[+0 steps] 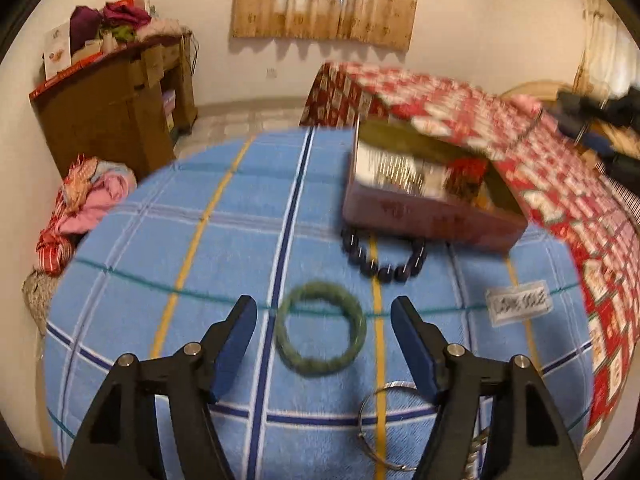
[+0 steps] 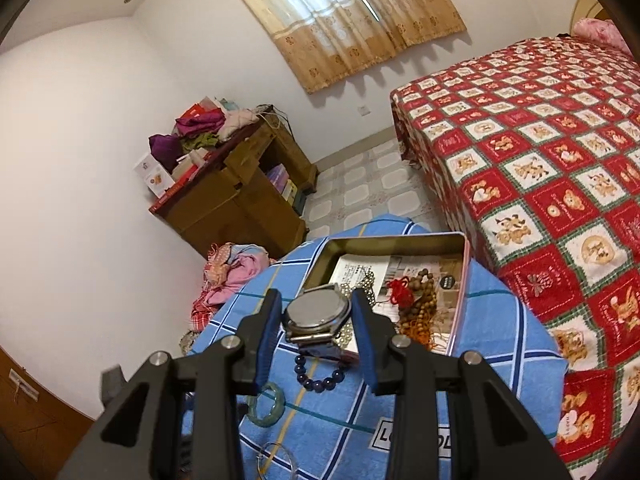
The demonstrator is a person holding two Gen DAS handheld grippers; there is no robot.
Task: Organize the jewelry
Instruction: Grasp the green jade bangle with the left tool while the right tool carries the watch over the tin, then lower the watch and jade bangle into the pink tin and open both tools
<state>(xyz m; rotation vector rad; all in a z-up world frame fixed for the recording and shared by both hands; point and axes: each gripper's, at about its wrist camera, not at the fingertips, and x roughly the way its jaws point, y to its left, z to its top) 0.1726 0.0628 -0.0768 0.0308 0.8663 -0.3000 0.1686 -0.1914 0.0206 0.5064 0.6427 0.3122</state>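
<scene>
right gripper (image 2: 316, 316) fingers clamped on one watch (image 2: 318, 314), above one open tin (image 2: 400, 242). left gripper (image 1: 324, 320) fingers apart, empty; one green bangle (image 1: 321, 328) lies between them, one bead bracelet (image 1: 382, 260) beyond.

Green bangle (image 1: 321, 329) flat on blue cloth; watch (image 2: 318, 314) over open tin (image 2: 400, 245).

Tin (image 1: 432, 220) motion-blurred, contents unreadable; silver bangle (image 1: 380, 424) partly behind left tool (image 1: 324, 320); towel label (image 2: 412, 442) cut off.
</scene>
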